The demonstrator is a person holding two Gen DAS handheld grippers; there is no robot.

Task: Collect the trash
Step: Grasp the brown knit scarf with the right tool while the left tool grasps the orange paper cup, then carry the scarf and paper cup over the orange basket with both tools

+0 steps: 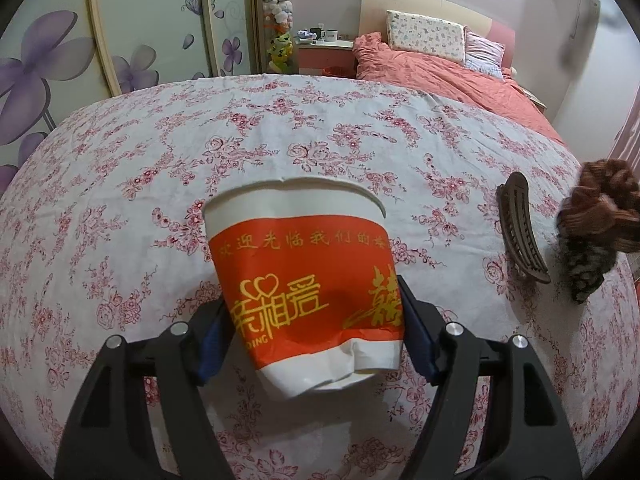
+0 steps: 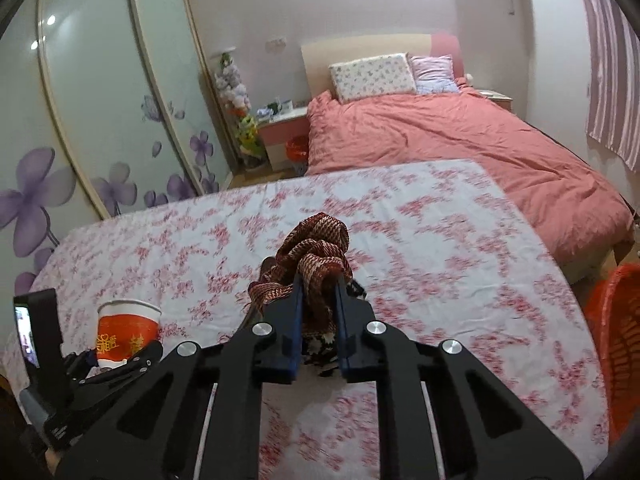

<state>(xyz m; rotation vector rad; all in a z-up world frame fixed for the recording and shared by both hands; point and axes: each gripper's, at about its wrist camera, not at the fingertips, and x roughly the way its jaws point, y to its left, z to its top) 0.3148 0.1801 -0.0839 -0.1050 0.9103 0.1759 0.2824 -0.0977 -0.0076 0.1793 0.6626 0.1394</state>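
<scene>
Bedroom, floral tablecloth (image 1: 280,128) | left gripper (image 1: 316,330) jaws pinching crumpled paper cup (image 1: 304,280) | right gripper (image 2: 318,320) jaws clamping brown scrunchie (image 2: 316,252) | orange basket (image 2: 616,344) right; nothing binned yet; hair claw (image 1: 520,228) remains.

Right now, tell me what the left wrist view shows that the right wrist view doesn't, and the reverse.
Only the left wrist view shows the brown hair claw clip lying on the floral cloth, and the cup's crumpled base.

Only the right wrist view shows the orange mesh basket at the table's right edge, and the right gripper shut on the brown knit scrunchie.

Both show the red-and-white paper cup clamped in the left gripper, the scrunchie, the floral tablecloth and the pink bed.
</scene>
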